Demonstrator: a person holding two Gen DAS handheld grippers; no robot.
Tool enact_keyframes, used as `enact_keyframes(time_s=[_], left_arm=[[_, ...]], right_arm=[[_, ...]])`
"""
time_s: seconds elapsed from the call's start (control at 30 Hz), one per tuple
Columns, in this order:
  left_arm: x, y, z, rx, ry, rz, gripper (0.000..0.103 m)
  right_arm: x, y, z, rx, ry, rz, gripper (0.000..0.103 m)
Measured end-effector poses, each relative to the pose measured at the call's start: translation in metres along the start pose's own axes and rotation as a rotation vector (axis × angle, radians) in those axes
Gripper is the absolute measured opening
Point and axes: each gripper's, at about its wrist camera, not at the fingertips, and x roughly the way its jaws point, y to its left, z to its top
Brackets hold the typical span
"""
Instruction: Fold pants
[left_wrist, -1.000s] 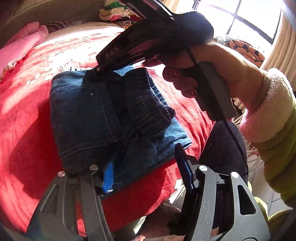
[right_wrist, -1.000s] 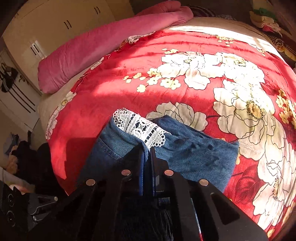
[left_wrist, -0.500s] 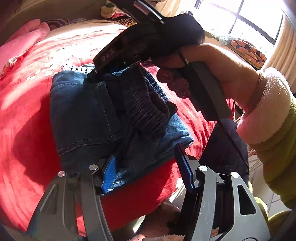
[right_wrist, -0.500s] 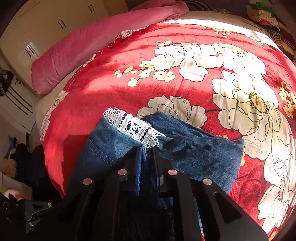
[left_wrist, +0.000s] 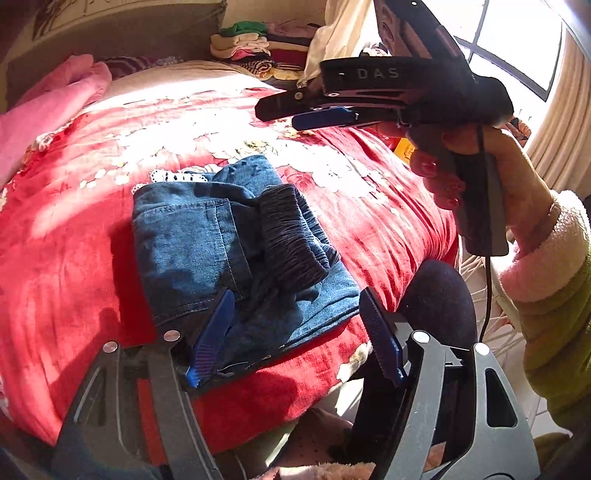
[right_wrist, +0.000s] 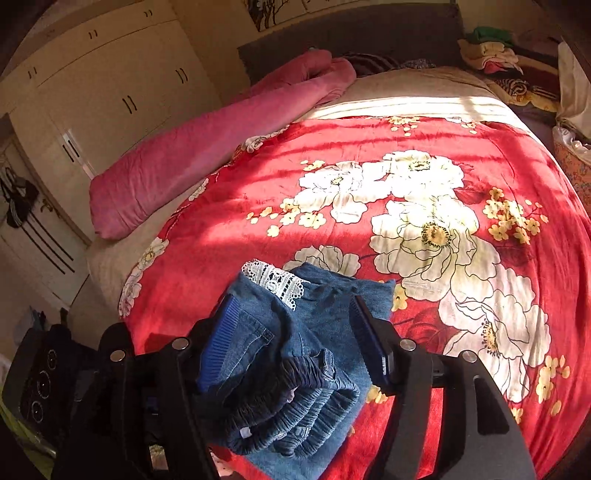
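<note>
My right hand-held gripper (left_wrist: 321, 110) has let go of the dark elastic waistband (left_wrist: 291, 236) it was pinching a second ago and has lifted clear; its fingers now stand apart, holding nothing. The left hand-held gripper (left_wrist: 295, 332) is also spread wide and empty, low at the near edge. The pants (right_wrist: 295, 354) lie as a compact folded bundle near the front edge of the bed (right_wrist: 443, 184), on the red flowered blanket, lace trim (right_wrist: 277, 277) showing at the far end. I judge the fold essentially finished. The only legible writing is "DAS" (left_wrist: 376, 73) on the right tool's body
</note>
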Motion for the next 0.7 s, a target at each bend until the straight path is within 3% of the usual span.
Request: enact_keyframes(time_s=[0.2,0.7], left_arm=[[-0.011,0.001,0.003,-0.003,-0.009,0.037,0.064],[-0.025,-0.001,0.006,-0.008,-0.031,0.09,0.078]], right_arm=[[-0.025,0.008,-0.007,-0.015,-0.039,-0.022,0.068],[-0.066,0.023,-0.025,-0.03,-0.131,-0.045,0.083]])
